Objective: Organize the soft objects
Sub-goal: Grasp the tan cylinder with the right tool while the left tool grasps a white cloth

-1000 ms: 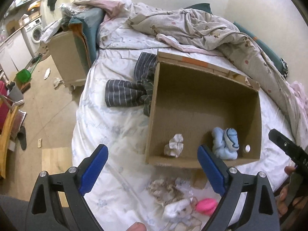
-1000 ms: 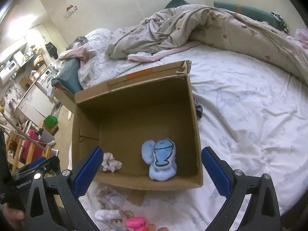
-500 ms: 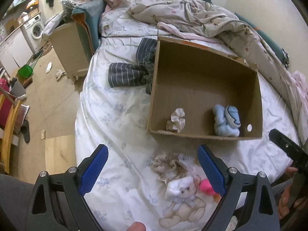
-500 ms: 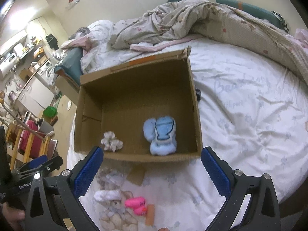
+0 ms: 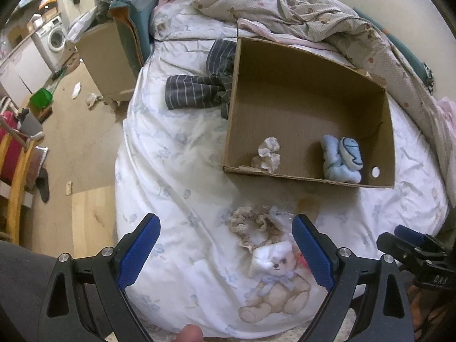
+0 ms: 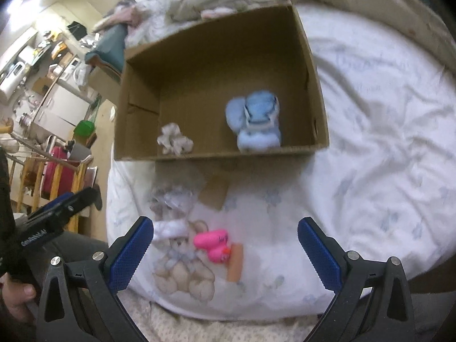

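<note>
An open cardboard box [image 5: 285,54] [image 6: 216,156] lies on the bed, holding a light blue plush [image 5: 342,156] [image 6: 256,122] and a cream scrunchie [image 5: 268,156] [image 6: 173,139]. In front of the box lie a beige lace scrunchie [image 5: 256,228] [image 6: 171,199], a folded white cloth [image 5: 270,256] [image 6: 171,228] and a pink soft toy [image 6: 213,242]. My left gripper [image 5: 225,250] is open above the near bed edge, left of the lace scrunchie and white cloth. My right gripper [image 6: 225,253] is open, with the pink toy between its fingers but lower down. Both hold nothing.
A striped dark garment [image 5: 199,91] lies left of the box. A rumpled quilt [image 5: 313,20] covers the far bed. A small cardboard scrap [image 6: 213,193] and an orange piece [image 6: 235,262] lie near the toys. Floor with a cabinet [image 5: 108,57] and a wooden chair [image 5: 17,171] is on the left.
Both grippers have pulled back towards the near bed edge and tilted down. The box now sits farther away, and the loose toys in front of it have come fully into view.
</note>
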Available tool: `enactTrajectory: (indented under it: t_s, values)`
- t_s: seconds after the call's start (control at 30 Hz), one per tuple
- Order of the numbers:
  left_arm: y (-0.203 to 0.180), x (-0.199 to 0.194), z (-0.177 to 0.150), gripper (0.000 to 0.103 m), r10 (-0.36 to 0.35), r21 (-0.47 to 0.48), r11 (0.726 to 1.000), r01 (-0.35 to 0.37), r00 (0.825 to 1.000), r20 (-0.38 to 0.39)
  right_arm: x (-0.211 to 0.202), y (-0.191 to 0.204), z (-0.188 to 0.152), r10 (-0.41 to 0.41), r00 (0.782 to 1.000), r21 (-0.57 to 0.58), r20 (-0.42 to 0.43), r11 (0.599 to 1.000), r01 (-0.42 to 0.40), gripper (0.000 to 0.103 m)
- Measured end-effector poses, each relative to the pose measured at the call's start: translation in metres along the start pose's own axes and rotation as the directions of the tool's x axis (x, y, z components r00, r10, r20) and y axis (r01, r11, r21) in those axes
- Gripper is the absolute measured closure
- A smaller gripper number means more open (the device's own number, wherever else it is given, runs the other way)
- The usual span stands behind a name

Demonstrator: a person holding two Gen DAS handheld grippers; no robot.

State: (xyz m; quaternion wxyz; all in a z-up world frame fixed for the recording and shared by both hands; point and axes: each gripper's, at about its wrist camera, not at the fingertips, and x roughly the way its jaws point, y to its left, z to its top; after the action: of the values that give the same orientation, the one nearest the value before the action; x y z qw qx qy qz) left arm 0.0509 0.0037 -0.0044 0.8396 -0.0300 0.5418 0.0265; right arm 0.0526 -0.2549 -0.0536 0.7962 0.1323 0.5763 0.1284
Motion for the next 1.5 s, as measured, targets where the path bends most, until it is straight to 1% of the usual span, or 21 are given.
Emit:
enactTrajectory:
  t_s: [0.07,0.13,0.17,0.23,0.33,0.4,0.47,0.53,0.57,0.63,0.67,0.7,0.8,1.0,1.03,1.07,1.2,1.37,1.4,1.47,1.5]
  values:
    - [0.003,0.003,0.0,0.01,0.006,-0.014,1.0,-0.006,1.0,-0.011,0.006,-0.006,-0.001,0.0,0.999,0.032,-0.043,0.999,0.002,0.0]
    - [0.008,0.005,0.001,0.01,0.007,-0.04,0.999,-0.008,1.0,-0.022,0.016,-0.011,-0.003,0.02,0.994,0.062,-0.104,0.998,-0.014,0.012]
    - [0.009,0.006,0.002,0.01,0.005,-0.05,0.999,-0.007,1.0,-0.03,0.024,-0.014,-0.005,0.025,0.989,0.078,-0.144,0.997,-0.014,0.022]
    - [0.012,0.009,0.003,0.01,0.002,-0.063,0.998,-0.004,0.999,-0.043,0.038,-0.015,-0.01,0.031,0.977,0.088,-0.213,0.996,-0.012,0.026]
    - [0.012,0.01,0.002,0.01,-0.002,-0.069,0.998,-0.002,0.999,-0.048,0.054,-0.003,-0.016,-0.016,0.964,0.014,-0.265,1.0,0.021,0.03]
    - [0.014,0.01,0.002,0.01,-0.001,-0.073,0.997,-0.002,0.999,-0.053,0.068,0.008,-0.023,-0.036,0.946,-0.043,-0.323,0.999,0.023,0.045]
    - [0.016,0.011,0.002,0.01,-0.004,-0.082,0.997,-0.001,0.998,-0.057,0.082,0.016,-0.032,-0.086,0.926,-0.11,-0.367,0.993,0.048,0.052]
    - [0.018,0.011,0.002,0.01,-0.005,-0.089,0.996,0.0,0.998,-0.06,0.095,0.021,-0.04,-0.138,0.908,-0.165,-0.395,0.983,0.078,0.06]
    - [0.019,0.013,0.002,0.01,-0.005,-0.091,0.996,0.0,0.998,-0.063,0.1,0.021,-0.042,-0.166,0.903,-0.182,-0.395,0.978,0.1,0.067]
    - [0.02,0.015,0.001,0.01,-0.01,-0.092,0.996,0.003,0.997,-0.075,0.103,0.026,-0.041,-0.183,0.909,-0.218,-0.374,0.97,0.106,0.072]
    - [0.02,0.018,0.0,0.01,-0.013,-0.093,0.996,0.005,0.996,-0.085,0.103,0.027,-0.041,-0.191,0.912,-0.229,-0.362,0.967,0.112,0.085]
    - [0.02,0.021,0.0,0.01,-0.014,-0.092,0.996,0.006,0.995,-0.097,0.103,0.027,-0.04,-0.2,0.913,-0.23,-0.355,0.965,0.122,0.095]
    - [0.018,0.031,-0.005,0.01,-0.037,-0.085,0.996,0.025,0.99,-0.138,0.096,0.025,-0.036,-0.196,0.924,-0.221,-0.328,0.967,0.127,0.097]
    - [0.007,0.055,-0.018,0.011,-0.08,-0.056,0.996,0.069,0.972,-0.219,0.066,0.01,-0.009,-0.195,0.962,-0.117,-0.191,0.978,0.175,0.097]
    - [0.004,0.061,-0.02,0.012,-0.078,-0.05,0.996,0.068,0.967,-0.242,0.059,0.006,-0.007,-0.181,0.97,-0.091,-0.163,0.982,0.168,0.097]
    - [0.002,0.066,-0.023,0.018,-0.1,-0.055,0.995,0.089,0.958,-0.267,0.052,0.003,-0.004,-0.156,0.979,-0.064,-0.128,0.987,0.149,0.097]
    - [-0.012,0.083,-0.031,0.025,-0.162,-0.061,0.987,0.15,0.93,-0.33,0.028,-0.004,0.006,-0.099,0.994,-0.008,-0.045,0.995,0.098,0.097]
    - [-0.028,0.101,-0.036,0.055,-0.185,-0.059,0.983,0.176,0.906,-0.381,0.027,-0.011,0.012,-0.078,0.995,0.02,-0.054,0.997,0.08,0.097]
    - [-0.029,0.103,-0.037,0.058,-0.183,-0.058,0.983,0.174,0.904,-0.387,0.026,-0.013,0.013,-0.073,0.996,0.019,-0.055,0.997,0.074,0.097]
    - [-0.031,0.106,-0.037,0.078,-0.172,-0.046,0.985,0.167,0.907,-0.384,0.027,-0.01,0.006,-0.067,0.996,0.01,-0.053,0.998,0.068,0.097]
    - [-0.033,0.106,-0.038,0.081,-0.164,-0.03,0.986,0.165,0.91,-0.38,0.024,-0.011,0.005,-0.065,0.996,0.006,-0.054,0.998,0.066,0.097]
